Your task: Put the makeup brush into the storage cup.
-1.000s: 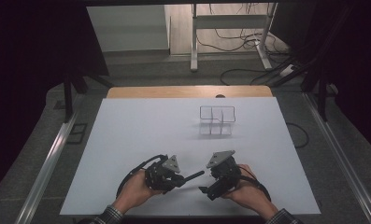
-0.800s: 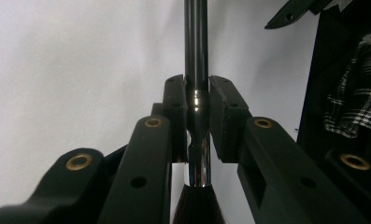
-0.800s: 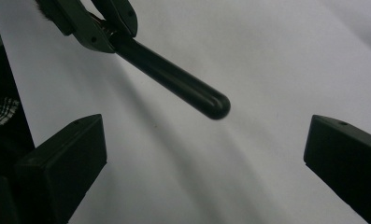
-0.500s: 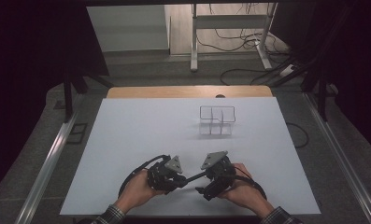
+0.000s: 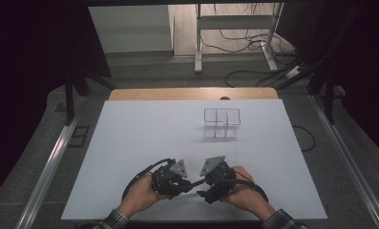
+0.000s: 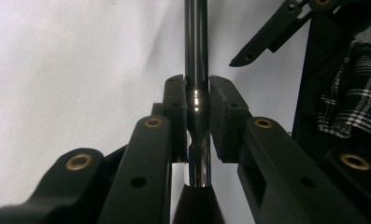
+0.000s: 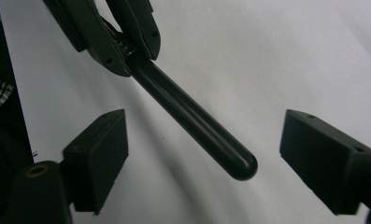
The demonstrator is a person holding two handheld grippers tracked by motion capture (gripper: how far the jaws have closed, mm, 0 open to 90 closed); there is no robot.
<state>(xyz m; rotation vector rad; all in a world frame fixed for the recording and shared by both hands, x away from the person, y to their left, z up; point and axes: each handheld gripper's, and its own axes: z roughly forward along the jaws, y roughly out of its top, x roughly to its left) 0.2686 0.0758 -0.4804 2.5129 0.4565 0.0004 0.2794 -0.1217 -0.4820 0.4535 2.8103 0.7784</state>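
Left gripper view: we are clamping the brush (image 6: 196,93) at its ferrule in the left fingers (image 6: 176,116). Our right fingers (image 7: 99,140), wide but just closing, are bracketing its handle above the worktop (image 5: 144,138); next, squeezing on squarely for the handover.

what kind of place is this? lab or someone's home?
Likely a lab recording bench. A bare white table is ringed by dark curtains and metal rails, with loose cables on the floor behind. Little lies on it beyond a clear organizer, and the person works with handheld grippers.
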